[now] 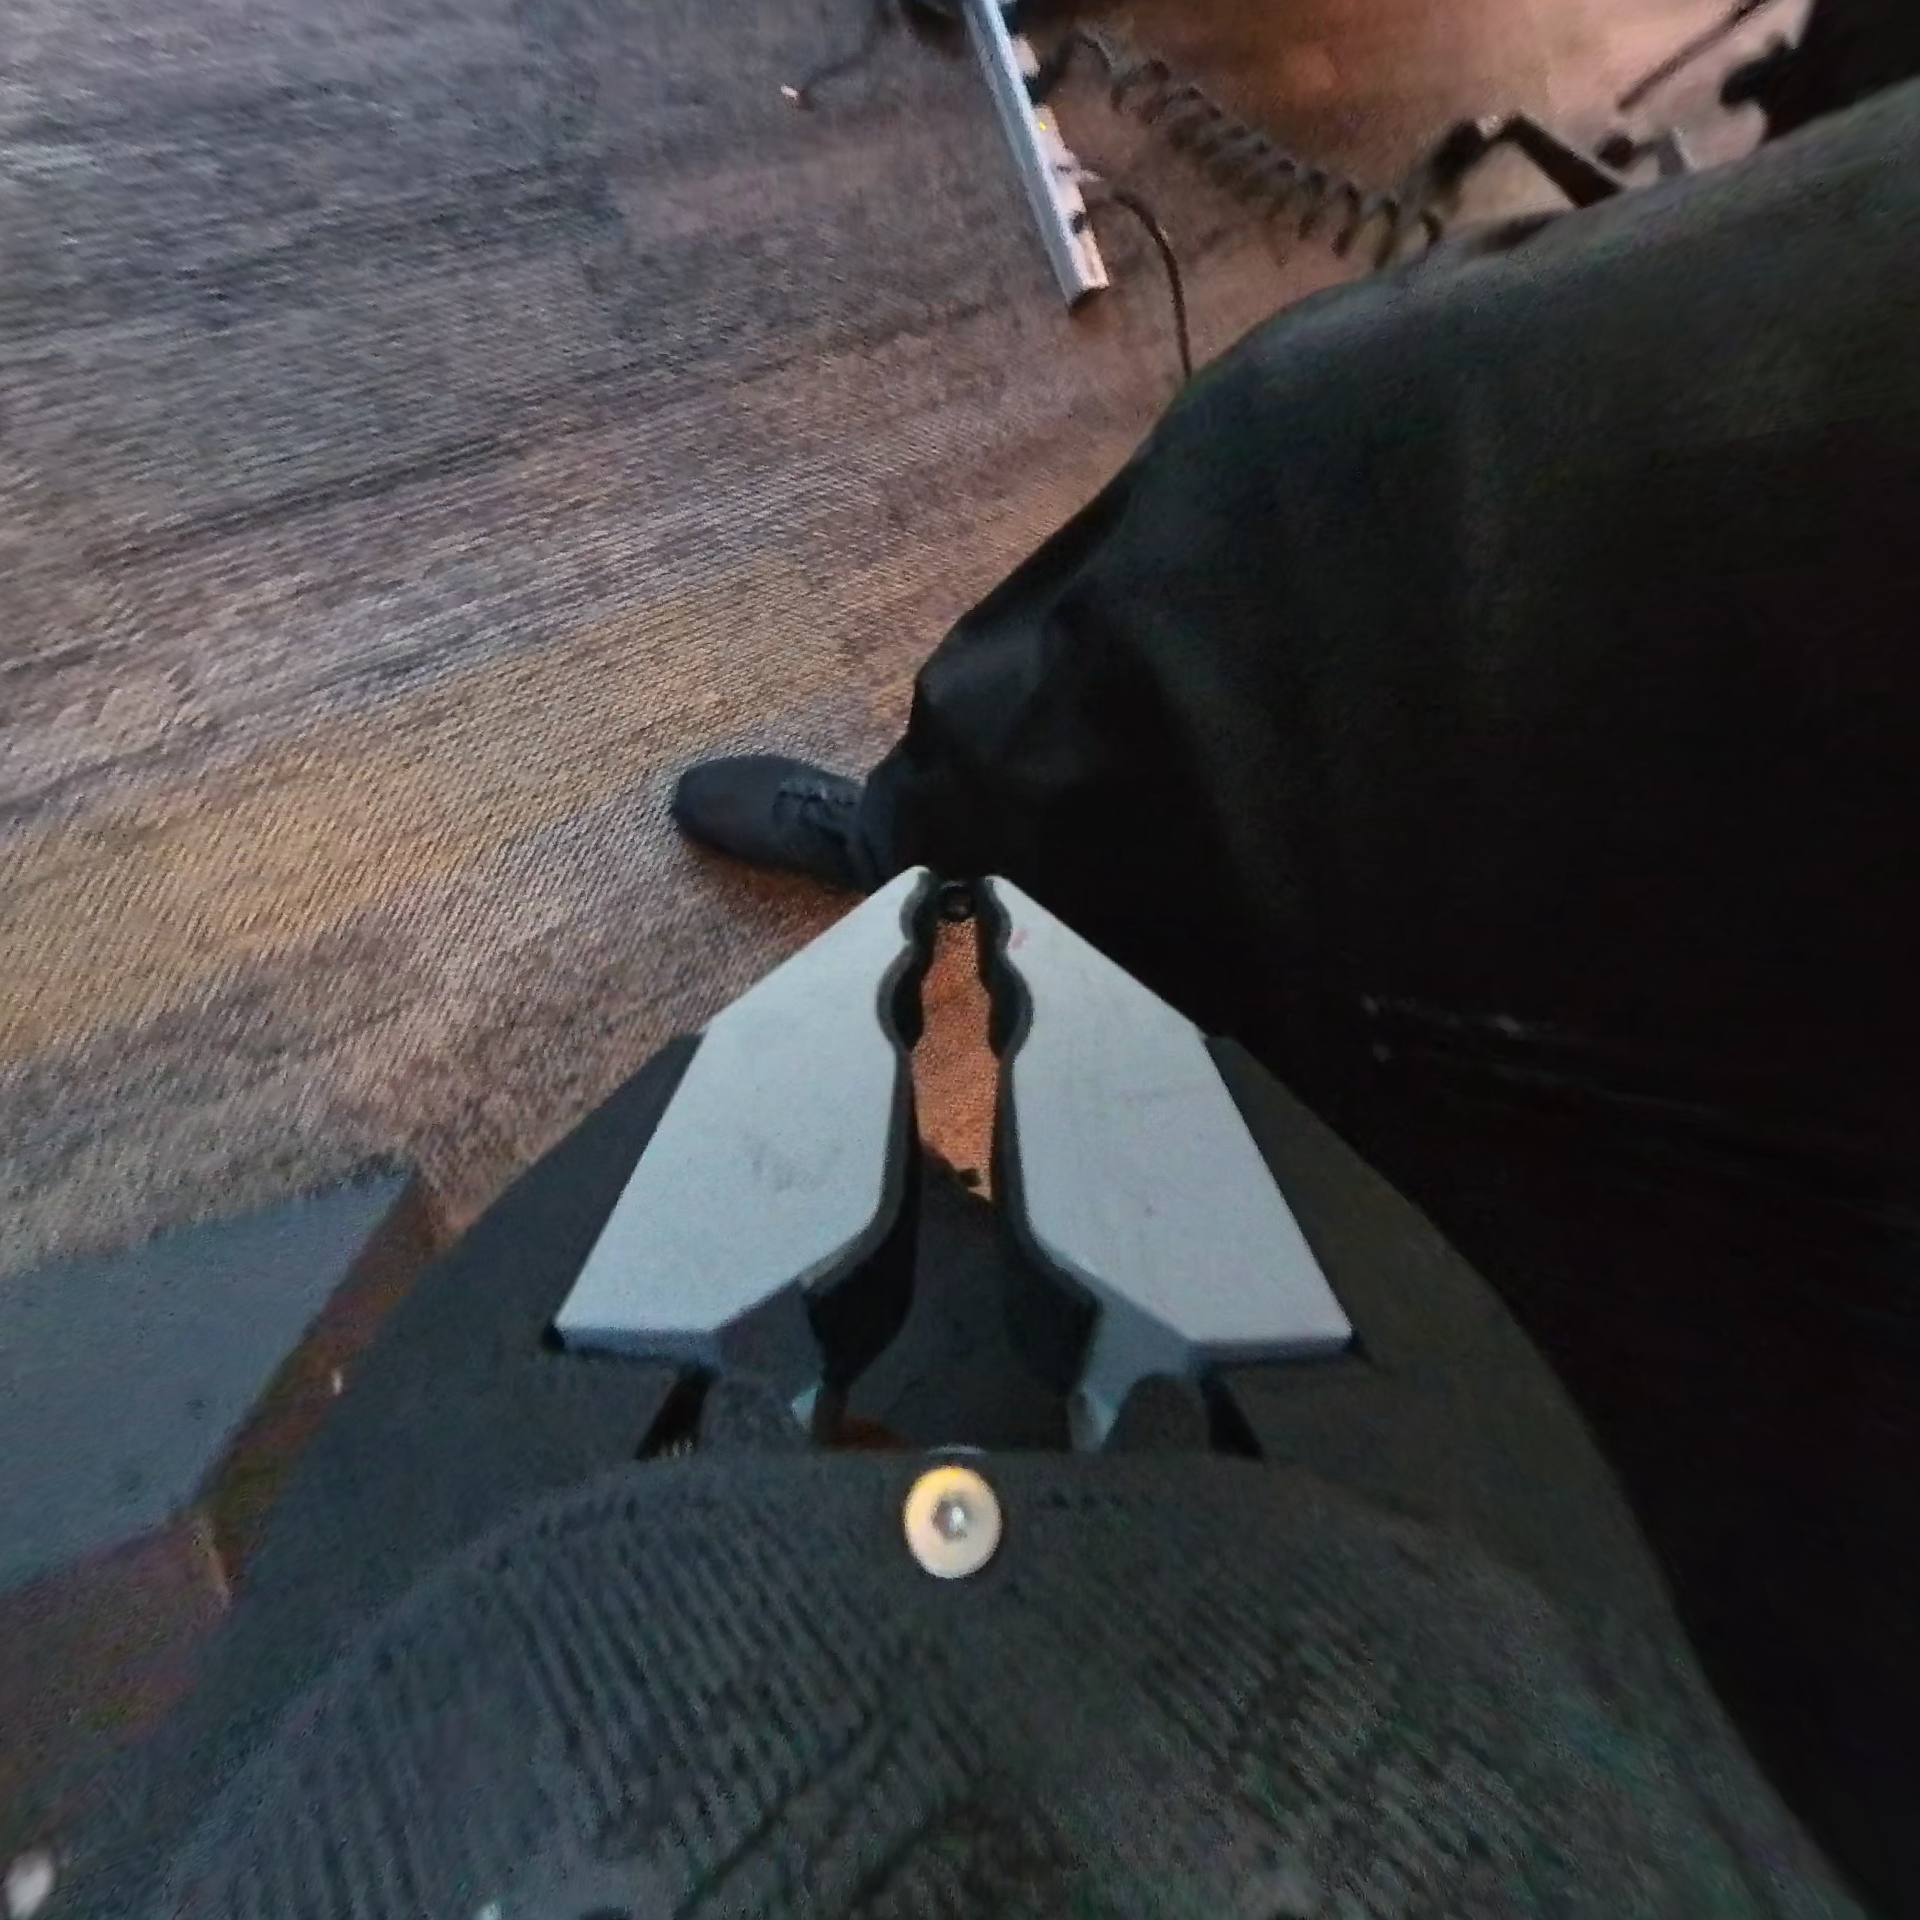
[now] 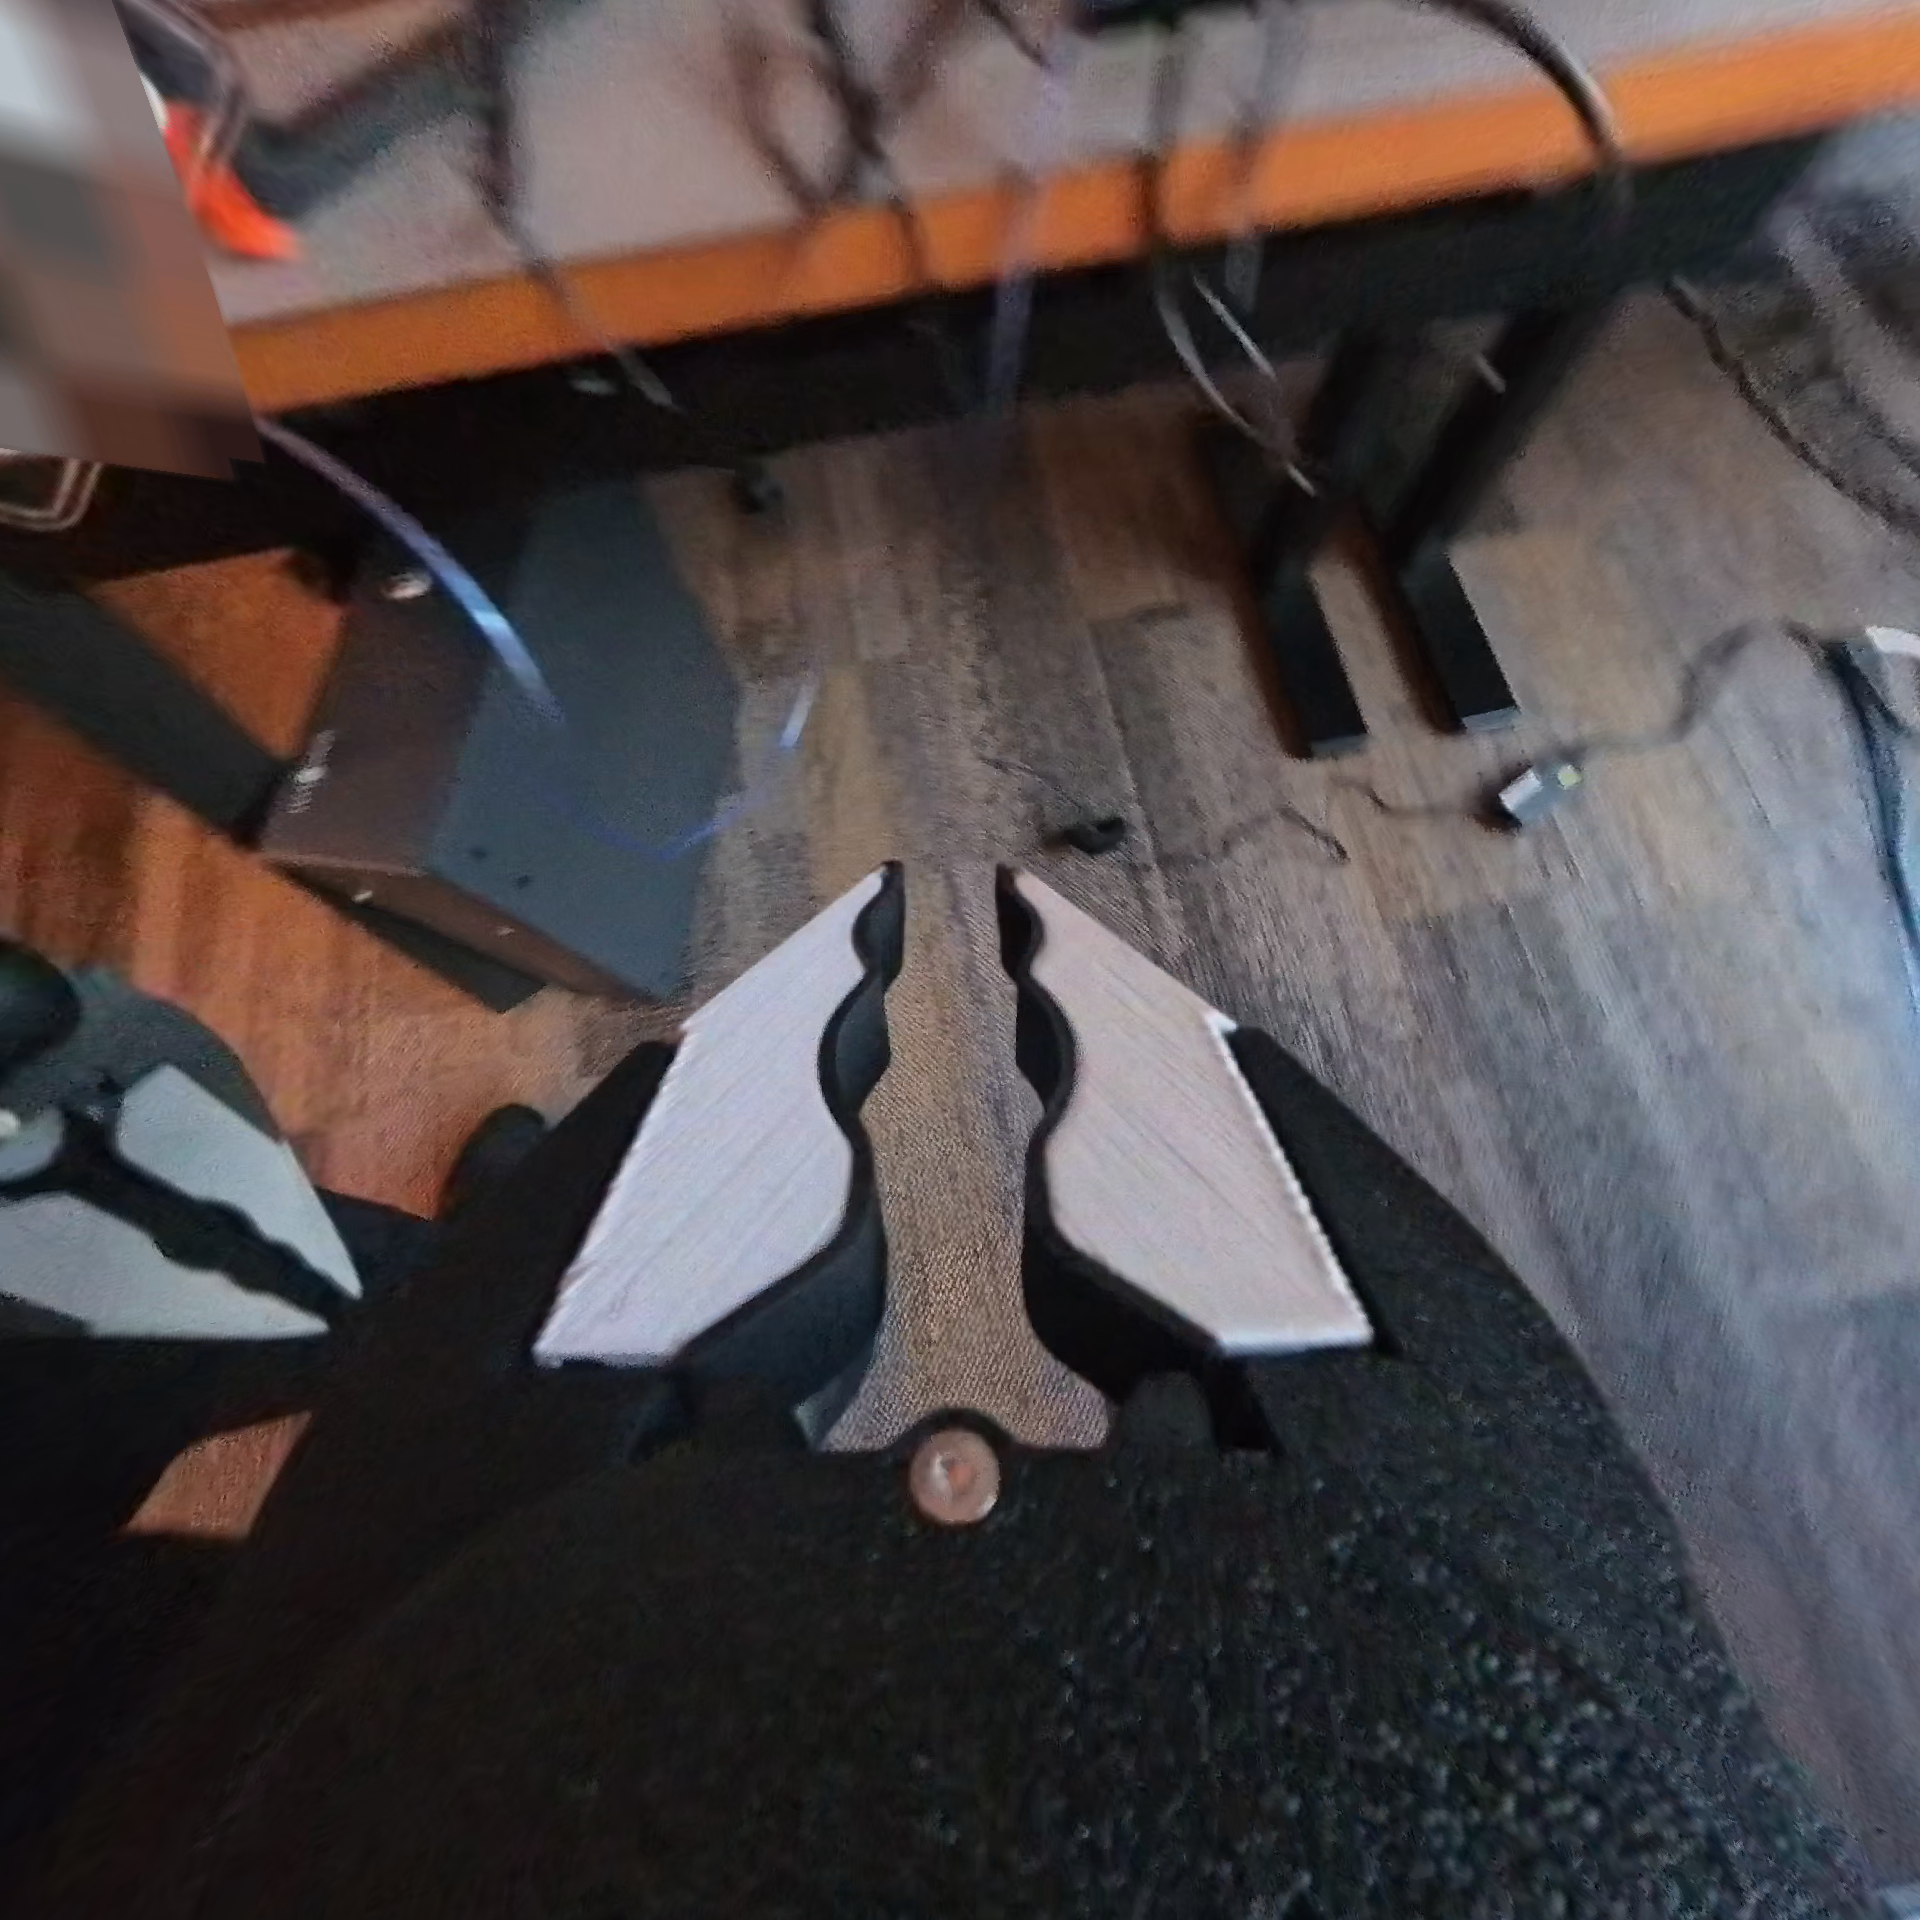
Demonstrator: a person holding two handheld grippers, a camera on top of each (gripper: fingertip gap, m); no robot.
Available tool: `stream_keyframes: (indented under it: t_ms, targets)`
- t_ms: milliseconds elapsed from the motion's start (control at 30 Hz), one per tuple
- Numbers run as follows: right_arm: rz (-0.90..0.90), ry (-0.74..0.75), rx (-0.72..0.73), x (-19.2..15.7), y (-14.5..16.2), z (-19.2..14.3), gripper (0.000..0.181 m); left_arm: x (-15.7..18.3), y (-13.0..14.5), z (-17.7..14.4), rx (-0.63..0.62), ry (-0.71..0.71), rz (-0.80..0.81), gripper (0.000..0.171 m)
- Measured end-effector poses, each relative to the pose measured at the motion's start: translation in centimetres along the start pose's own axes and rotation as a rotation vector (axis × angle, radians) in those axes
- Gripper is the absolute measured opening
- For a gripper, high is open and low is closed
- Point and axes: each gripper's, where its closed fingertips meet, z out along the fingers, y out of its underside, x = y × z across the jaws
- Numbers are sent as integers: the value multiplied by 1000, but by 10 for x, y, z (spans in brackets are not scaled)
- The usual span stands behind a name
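My left tongs point down at the grey-brown woven carpet floor, their two pale grey wedge-shaped fingers drawn nearly together at the tips, with only a narrow slit between them lower down; they grip nothing that I can make out, though a small dark ring-like spot sits right at the tips and it is too blurred to name. Just past the tips, at twelve to one o'clock, hangs a black trouser leg that fills the right side of the view, and at eleven o'clock a black laced shoe stands flat on the carpet. Far off at twelve o'clock a long silver metal strip lies on the floor with dark cables beside it. My right tongs are parted by a clear gap, empty, with the carpet showing between their light grey ridged fingers. They hover above the floor, touching nothing. At twelve o'clock stands a desk with an orange edge, dark cables draped over it, and its black metal legs at one o'clock. A dark grey box-shaped case rests on the floor at ten o'clock. A small grey plug on a thin cable lies at two o'clock. My left tongs appear at nine o'clock, low in this view.
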Motion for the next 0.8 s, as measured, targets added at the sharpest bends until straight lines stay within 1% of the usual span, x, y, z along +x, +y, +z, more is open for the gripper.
stream_keyframes:
  t_ms: [67,100,133,200,300,400,433,500,567,633,700,800]
  targets:
    - [-110,-107,1,-55,-39,3,14,7,30,-45,46,-87,-79,6]
    - [-163,-173,5,-90,-56,5,14,8,49,-66,79,-136,-131,5]
    - [-212,-247,10,-129,-70,9,15,10,73,-87,109,-186,-186,5]
    - [-300,-390,20,-219,-92,17,14,17,131,-126,163,-288,-298,5]
    - [-398,-591,21,-369,-106,31,14,42,235,-177,251,-407,-477,5]
    - [-456,-751,-36,-517,-103,50,12,77,346,-224,287,-516,-599,5]
    - [-458,-800,-67,-562,-103,57,12,89,378,-241,291,-541,-633,5]
    - [-479,-866,-128,-638,-106,74,11,106,427,-281,326,-591,-684,5]
    - [-495,-877,-139,-696,-123,97,14,111,469,-320,342,-626,-714,5]
    - [-480,-871,-125,-741,-148,119,15,102,505,-361,354,-658,-715,5]
    - [-450,-887,-112,-778,-170,142,15,80,535,-400,356,-686,-695,5]
    - [-433,-893,-72,-820,-205,184,15,32,572,-457,361,-718,-674,6]
